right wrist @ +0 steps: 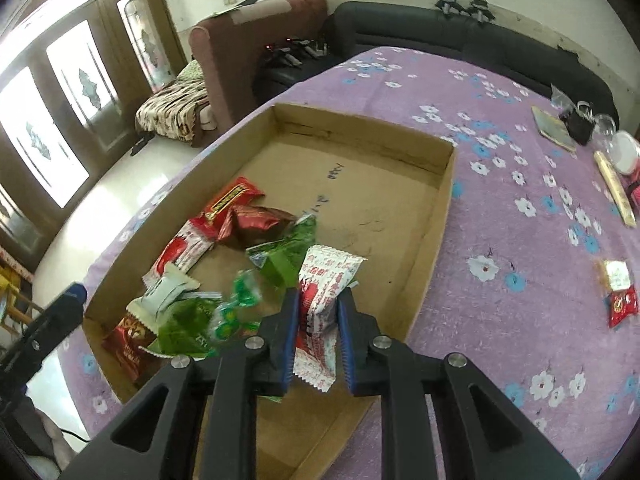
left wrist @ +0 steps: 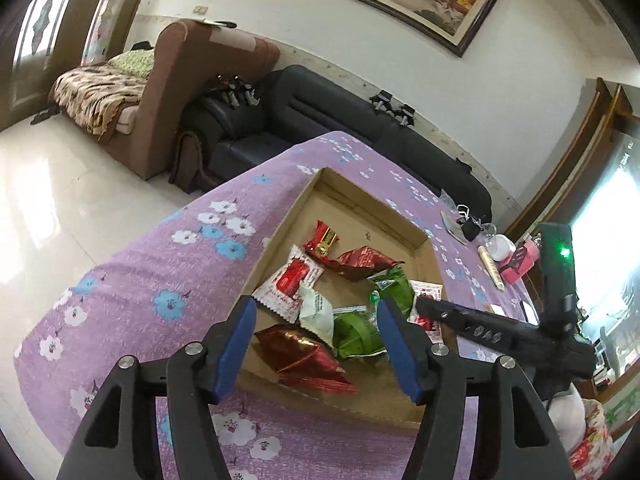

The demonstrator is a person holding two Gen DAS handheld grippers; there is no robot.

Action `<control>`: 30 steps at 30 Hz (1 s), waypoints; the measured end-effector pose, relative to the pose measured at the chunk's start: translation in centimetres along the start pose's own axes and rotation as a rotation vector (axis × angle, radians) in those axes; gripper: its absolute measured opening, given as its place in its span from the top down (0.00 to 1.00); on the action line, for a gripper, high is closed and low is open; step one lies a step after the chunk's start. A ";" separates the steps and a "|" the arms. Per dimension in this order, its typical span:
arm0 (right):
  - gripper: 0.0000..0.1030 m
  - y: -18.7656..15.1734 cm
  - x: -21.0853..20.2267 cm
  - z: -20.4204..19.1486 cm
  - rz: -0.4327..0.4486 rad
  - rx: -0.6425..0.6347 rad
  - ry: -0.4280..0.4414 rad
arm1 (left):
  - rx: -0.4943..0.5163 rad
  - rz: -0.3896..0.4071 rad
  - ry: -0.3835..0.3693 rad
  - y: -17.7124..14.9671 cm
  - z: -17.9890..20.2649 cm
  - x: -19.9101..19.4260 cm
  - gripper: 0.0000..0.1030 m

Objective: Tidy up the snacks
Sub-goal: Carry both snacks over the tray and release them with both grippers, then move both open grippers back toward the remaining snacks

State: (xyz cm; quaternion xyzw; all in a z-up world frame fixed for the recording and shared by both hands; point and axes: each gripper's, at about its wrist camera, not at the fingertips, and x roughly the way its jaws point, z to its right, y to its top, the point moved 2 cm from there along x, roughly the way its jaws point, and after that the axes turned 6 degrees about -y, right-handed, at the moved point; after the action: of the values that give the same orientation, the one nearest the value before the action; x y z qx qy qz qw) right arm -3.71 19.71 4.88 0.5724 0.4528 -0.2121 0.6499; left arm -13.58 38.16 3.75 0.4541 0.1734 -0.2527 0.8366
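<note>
A shallow cardboard box (left wrist: 298,196) lies on the purple flowered tablecloth (left wrist: 140,280). Several snack packets sit in its near half: red (left wrist: 308,356), green (left wrist: 356,336), white (left wrist: 316,312) and white-and-red (left wrist: 288,280). My left gripper (left wrist: 316,308) hangs open just above the pile, with nothing between its pads. My right gripper (right wrist: 320,296) is shut on a white-and-red packet (right wrist: 324,280), held over the box (right wrist: 444,200) near its right wall. A small green packet (right wrist: 236,308) in the box looks blurred. One finger of the left gripper (right wrist: 60,312) shows at the left edge.
Two loose snacks (right wrist: 618,292) lie on the cloth to the right of the box. A book (right wrist: 554,128), a white cup (right wrist: 626,152) and small items crowd the far right corner. A black sofa (right wrist: 460,36) runs behind the table. The floor drops off at left.
</note>
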 end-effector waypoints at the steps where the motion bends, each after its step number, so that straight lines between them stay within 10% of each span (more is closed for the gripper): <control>1: 0.80 0.1 -0.4 0.5 0.008 0.024 0.016 | -0.001 -0.003 0.002 0.0 0.0 0.1 0.36; 12: 0.59 -1.6 -5.1 7.7 0.107 0.199 0.029 | 0.080 -0.064 -0.008 -1.0 3.3 1.0 0.31; 30: 0.59 -13.0 -10.4 29.0 0.125 0.627 -0.123 | 0.322 -0.208 -0.124 -5.8 15.9 3.4 0.24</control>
State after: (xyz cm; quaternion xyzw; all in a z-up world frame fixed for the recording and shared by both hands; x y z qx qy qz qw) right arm -9.25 -13.25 4.45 0.7574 0.2891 -0.3353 0.4799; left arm -13.22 21.12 6.53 0.5451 0.1251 -0.3898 0.7317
